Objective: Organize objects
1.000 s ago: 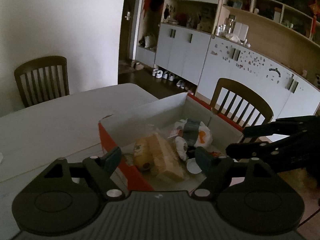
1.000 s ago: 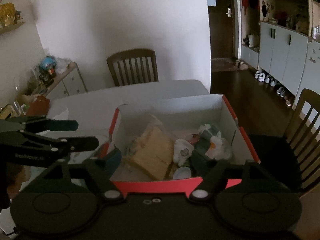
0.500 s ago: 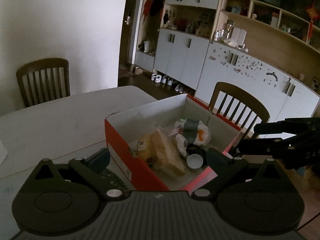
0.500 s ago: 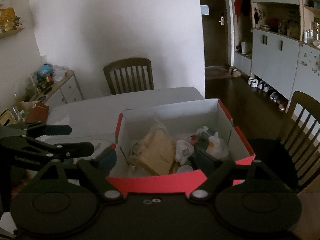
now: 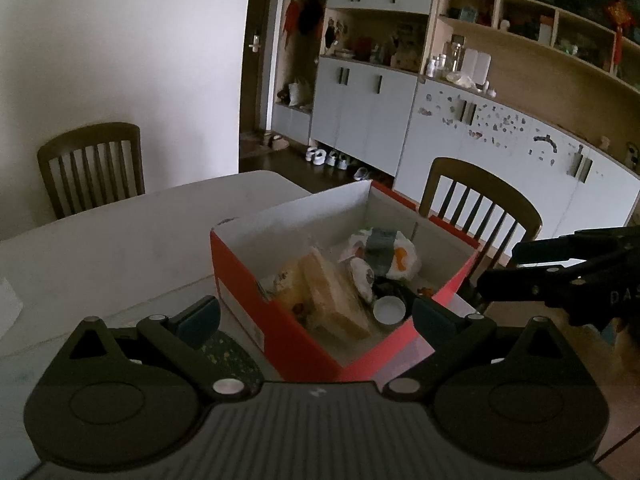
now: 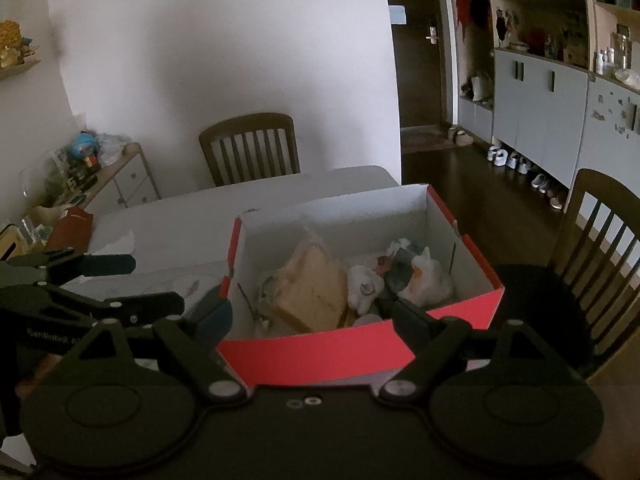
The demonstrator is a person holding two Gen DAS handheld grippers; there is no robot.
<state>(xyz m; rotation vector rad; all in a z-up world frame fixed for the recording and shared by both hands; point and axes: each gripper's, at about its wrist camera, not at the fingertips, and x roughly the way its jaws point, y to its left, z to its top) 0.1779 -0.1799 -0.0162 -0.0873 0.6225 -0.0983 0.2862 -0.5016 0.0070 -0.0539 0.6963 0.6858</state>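
Dim daylight filled a dining room with a pale table across the lower left of the left wrist view. At bottom centre, the left gripper stood spread wide and empty, its fingertips flanking the near corner of a red shoebox. Likewise spread and empty, the right gripper faced the box's near wall. Inside, at frame centre, lay a wrapped sandwich, a white cap and crumpled bags. Gathering looked largely done; what was left I could not tell.
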